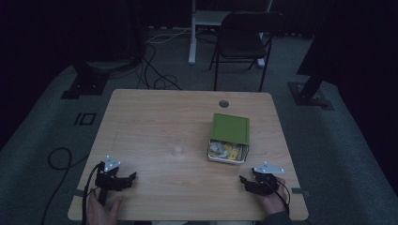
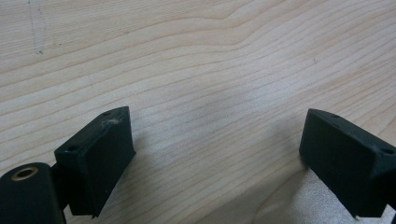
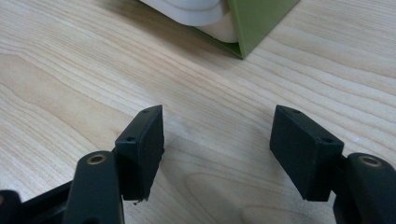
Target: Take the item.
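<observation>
A white box (image 1: 226,153) with a green lid (image 1: 230,128) slid partly back stands right of the table's middle; yellow and grey items show inside it. Left of it stands a clear glass cup (image 1: 178,146). My left gripper (image 1: 130,178) rests near the front left corner, open, with bare wood between its jaws (image 2: 217,140). My right gripper (image 1: 243,181) rests near the front right edge, open and empty (image 3: 217,135), with the box's white rim (image 3: 196,11) and green lid (image 3: 257,21) just ahead of it.
The wooden table (image 1: 155,117) has a round cable grommet (image 1: 224,103) at its back edge. A black chair (image 1: 244,37) and a white desk leg (image 1: 192,35) stand beyond it. Cables (image 1: 155,70) trail over the grey floor.
</observation>
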